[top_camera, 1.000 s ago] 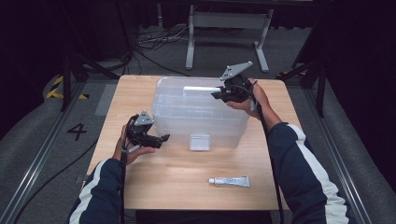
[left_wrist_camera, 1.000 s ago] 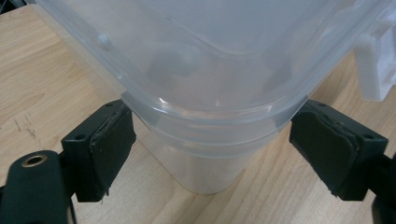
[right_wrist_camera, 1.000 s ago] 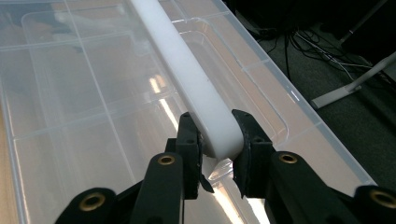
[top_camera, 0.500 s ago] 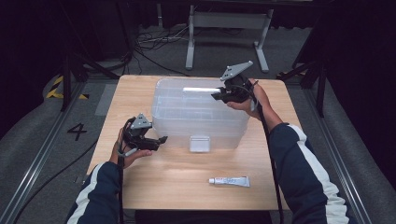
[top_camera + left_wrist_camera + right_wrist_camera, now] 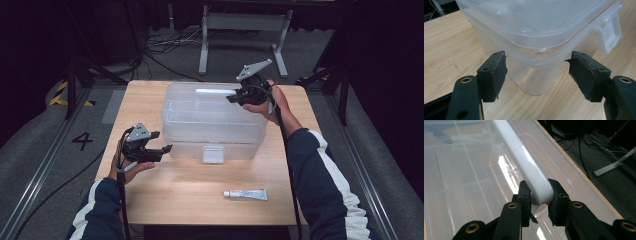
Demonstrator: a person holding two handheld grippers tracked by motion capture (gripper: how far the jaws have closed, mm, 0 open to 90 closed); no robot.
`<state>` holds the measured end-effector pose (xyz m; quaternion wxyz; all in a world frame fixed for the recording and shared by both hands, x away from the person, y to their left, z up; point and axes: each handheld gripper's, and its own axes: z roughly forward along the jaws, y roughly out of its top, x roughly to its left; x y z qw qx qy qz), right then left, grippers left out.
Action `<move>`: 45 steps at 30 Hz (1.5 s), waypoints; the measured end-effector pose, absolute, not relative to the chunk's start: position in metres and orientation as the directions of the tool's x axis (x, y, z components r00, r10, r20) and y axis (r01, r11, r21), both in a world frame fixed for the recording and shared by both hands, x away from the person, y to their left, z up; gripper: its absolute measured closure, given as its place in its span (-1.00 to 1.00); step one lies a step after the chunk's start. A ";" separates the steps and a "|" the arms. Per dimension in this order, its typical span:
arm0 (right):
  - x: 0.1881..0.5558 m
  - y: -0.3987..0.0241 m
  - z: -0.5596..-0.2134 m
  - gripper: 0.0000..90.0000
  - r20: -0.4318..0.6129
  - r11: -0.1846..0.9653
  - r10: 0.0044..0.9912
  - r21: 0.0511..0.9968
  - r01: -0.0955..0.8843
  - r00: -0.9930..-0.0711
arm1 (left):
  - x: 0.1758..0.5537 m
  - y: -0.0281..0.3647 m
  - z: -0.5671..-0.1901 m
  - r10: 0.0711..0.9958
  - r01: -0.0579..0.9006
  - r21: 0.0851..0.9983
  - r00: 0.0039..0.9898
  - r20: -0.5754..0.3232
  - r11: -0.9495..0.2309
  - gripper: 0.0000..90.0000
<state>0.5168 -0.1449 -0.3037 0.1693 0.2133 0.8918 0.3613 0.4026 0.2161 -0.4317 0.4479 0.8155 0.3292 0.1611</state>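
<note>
A clear plastic storage box [image 5: 210, 122] stands mid-table with its lid on. A white handle [image 5: 519, 155] runs along the lid and a white latch [image 5: 213, 154] hangs at the front. My right gripper [image 5: 231, 98] rests on the lid's far right, shut on the end of that handle [image 5: 212, 91]. In its own view the right gripper [image 5: 539, 192] has both pads pressed on the handle. My left gripper [image 5: 161, 141] hovers at the box's front left corner. Its jaws have just been closing. The left gripper [image 5: 537, 57] frames the corner [image 5: 534, 75] without touching it.
A small white tube [image 5: 245, 194] lies on the wooden table [image 5: 190, 200] near the front right. The latch [image 5: 610, 35] is to the right of the left jaws. Metal stand legs [image 5: 240, 30] and cables lie on the floor beyond the table's far edge.
My left gripper has drifted slightly left, away from the box, and its jaws have narrowed. The right gripper and the box have stayed put.
</note>
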 end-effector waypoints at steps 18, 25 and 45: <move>0.528 -0.145 -0.295 0.65 -0.109 0.628 0.535 0.715 0.308 -0.838 | 0.407 0.216 -0.419 0.708 0.377 0.874 0.704 -0.056 -0.306 0.14; 0.533 -0.145 -0.291 0.64 -0.093 0.623 0.544 0.710 0.328 -0.834 | 0.407 0.218 -0.416 0.711 0.373 0.880 0.701 -0.058 -0.295 0.22; 0.536 -0.143 -0.287 0.63 -0.104 0.634 0.549 0.698 0.332 -0.830 | 0.414 0.213 -0.415 0.729 0.389 0.876 0.681 -0.066 -0.285 0.68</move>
